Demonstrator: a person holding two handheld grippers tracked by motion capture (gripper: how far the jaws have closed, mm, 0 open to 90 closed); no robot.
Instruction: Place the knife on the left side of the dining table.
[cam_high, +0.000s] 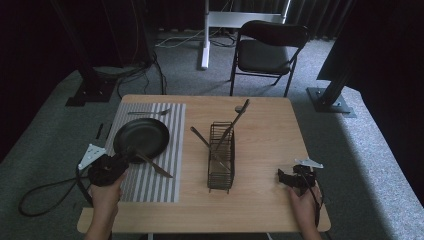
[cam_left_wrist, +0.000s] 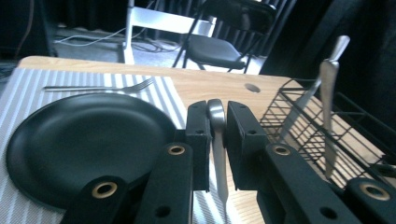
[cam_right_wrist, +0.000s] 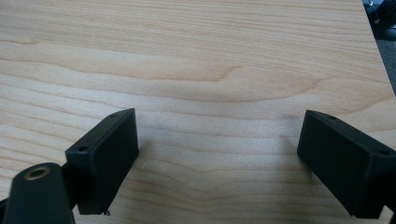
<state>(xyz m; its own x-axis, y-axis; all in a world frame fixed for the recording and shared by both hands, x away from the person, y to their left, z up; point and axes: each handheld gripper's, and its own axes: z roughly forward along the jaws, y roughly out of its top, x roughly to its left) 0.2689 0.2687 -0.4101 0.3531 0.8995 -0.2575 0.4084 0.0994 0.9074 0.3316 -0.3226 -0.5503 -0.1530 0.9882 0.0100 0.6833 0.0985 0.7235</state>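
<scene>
My left gripper (cam_left_wrist: 217, 140) is clamped on a knife (cam_left_wrist: 217, 154) beside the black plate (cam_high: 141, 136) on the striped mat (cam_high: 167, 170). Wire rack (cam_high: 221, 155) mid-table. My right gripper (cam_right_wrist: 217, 158) sits jaws apart over bare table (cam_right_wrist: 196, 56).

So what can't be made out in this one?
- The knife in the left gripper: its lower end is cut off by the bottom edge of the left gripper view.
- In the high view, the left gripper's body covers the grip point and the near rim of the black plate.
- Utensils in the wire rack: too small in the high view to tell their types.
- The right gripper is open over bare table.
</scene>
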